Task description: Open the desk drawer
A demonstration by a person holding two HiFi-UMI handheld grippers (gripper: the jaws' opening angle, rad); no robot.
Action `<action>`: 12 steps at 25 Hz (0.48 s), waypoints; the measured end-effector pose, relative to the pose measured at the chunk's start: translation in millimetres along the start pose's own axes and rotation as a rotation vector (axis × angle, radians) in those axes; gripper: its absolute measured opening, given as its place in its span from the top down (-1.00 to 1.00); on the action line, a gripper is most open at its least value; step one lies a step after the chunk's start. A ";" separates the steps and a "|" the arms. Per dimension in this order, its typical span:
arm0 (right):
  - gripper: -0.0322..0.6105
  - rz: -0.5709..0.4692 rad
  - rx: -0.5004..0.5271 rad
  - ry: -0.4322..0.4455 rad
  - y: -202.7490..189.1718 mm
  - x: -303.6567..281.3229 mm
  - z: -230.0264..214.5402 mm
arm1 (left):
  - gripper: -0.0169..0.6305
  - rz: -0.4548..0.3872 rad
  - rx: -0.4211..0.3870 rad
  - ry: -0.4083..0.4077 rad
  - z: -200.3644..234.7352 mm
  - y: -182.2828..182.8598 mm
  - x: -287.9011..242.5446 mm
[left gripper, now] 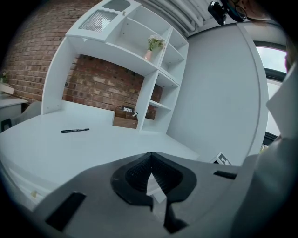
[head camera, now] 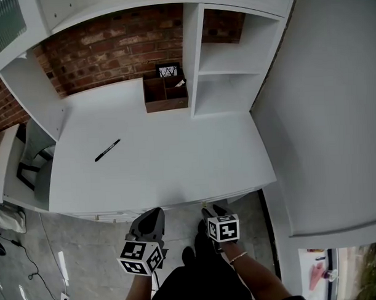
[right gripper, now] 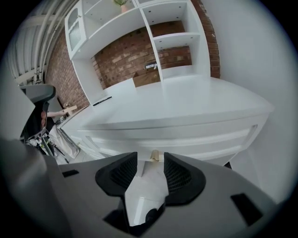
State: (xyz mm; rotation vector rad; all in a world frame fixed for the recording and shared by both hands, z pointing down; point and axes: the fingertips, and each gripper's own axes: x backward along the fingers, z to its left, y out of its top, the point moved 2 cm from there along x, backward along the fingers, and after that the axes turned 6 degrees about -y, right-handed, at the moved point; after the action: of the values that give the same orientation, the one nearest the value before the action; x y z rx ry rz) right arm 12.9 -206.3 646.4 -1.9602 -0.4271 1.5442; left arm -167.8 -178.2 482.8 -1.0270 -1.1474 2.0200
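1. A white desk bearing a pen stood against a brick wall.
2. Only the right gripper view showed the drawer under the desktop, with its brass knob at the tips of the right gripper's spread jaws.
3. The left gripper's jaws were pressed together, empty.

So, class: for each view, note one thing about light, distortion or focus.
Head view: soft, even light; the pen is sharp; the desk edges bow outward. Left gripper view: dark rounded corners; the window is washed out. Right gripper view: fisheye bends the drawer front; the knob is small but clear.
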 end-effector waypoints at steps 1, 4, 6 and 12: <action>0.38 0.015 0.005 -0.003 -2.4 -4.4 -1.3 | 0.92 0.001 0.002 0.005 1.2 0.2 -1.1; 0.37 0.052 0.026 -0.005 -7.5 -17.5 -3.7 | 0.92 0.000 0.008 0.022 5.2 1.5 -5.1; 0.38 0.073 0.032 -0.003 -10.0 -26.5 -4.4 | 0.92 0.002 0.012 0.032 8.0 0.8 -8.0; 0.43 0.111 0.038 0.003 -10.0 -46.5 -5.3 | 0.92 0.020 0.028 0.058 14.6 -5.1 -16.2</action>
State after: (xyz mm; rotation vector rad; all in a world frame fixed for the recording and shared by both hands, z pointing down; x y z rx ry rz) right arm 6.4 -227.2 688.9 -1.9860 -0.2897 1.6065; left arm -171.0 -194.8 497.4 -1.0804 -1.0801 2.0029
